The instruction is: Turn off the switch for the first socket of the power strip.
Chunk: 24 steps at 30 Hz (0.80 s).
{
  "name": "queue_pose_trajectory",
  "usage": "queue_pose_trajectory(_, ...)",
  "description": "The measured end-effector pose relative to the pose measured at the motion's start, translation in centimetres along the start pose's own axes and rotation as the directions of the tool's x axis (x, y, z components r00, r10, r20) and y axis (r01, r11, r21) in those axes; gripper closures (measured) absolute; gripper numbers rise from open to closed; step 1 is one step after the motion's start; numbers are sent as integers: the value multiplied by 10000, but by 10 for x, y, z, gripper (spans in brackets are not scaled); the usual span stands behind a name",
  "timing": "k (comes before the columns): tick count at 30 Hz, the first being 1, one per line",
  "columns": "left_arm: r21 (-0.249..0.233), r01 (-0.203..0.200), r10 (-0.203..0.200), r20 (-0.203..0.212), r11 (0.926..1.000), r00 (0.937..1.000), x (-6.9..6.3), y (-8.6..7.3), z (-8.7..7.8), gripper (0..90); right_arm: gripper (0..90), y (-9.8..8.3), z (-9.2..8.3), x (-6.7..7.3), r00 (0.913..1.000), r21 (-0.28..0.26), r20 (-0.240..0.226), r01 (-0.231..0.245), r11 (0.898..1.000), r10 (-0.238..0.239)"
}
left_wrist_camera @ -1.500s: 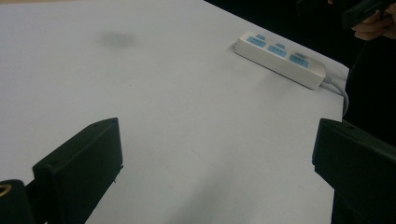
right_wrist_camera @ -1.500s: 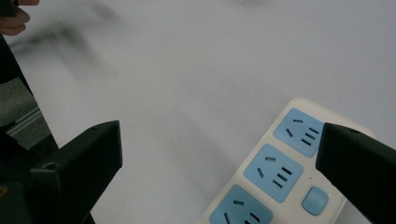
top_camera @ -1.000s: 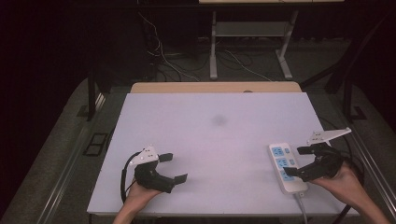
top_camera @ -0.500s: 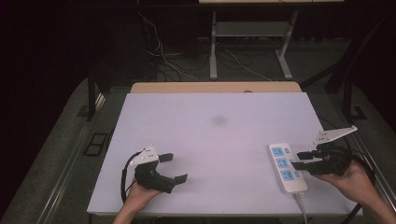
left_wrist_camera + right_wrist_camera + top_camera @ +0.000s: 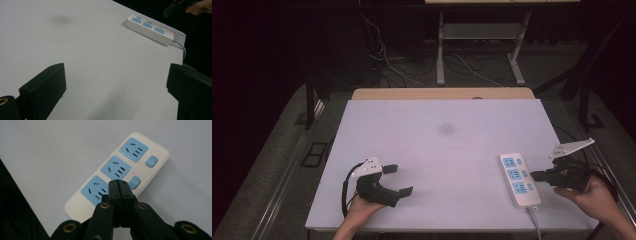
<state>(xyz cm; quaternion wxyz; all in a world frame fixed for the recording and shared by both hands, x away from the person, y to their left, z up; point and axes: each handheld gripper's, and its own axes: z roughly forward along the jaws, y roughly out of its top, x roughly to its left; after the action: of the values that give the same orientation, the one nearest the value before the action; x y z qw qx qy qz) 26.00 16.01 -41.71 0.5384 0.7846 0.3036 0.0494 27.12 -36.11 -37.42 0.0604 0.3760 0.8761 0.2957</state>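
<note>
Change: right gripper [image 5: 538, 176] pulled back a little toward the worktop's right edge since the earlier frames, its jaws just closed together with nothing between them
Power strip [image 5: 519, 179]: white, three blue sockets with blue switches beside them, flat near the right front corner of the worktop, untouched, cord leaving its near end over the front edge
Right gripper state: jaws pressed flat against each other, empty, tip poised just above the strip's nearer sockets in the right gripper view [image 5: 119, 185], just right of the strip from above
Left gripper [image 5: 398, 180]: jaws spread wide, empty, resting low at the left front of the worktop, well apart from the strip, unmoved
Worktop [image 5: 437, 150]: pale board, faint grey smudge [image 5: 446, 129] near the middle
</note>
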Motion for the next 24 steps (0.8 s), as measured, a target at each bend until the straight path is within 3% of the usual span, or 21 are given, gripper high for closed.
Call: queue_pose_trajectory(24,76,37,-37,-54,10000,10000,1,-1,0,12,896,-9,20,-8,9987,301,-352,-349,9989,360)
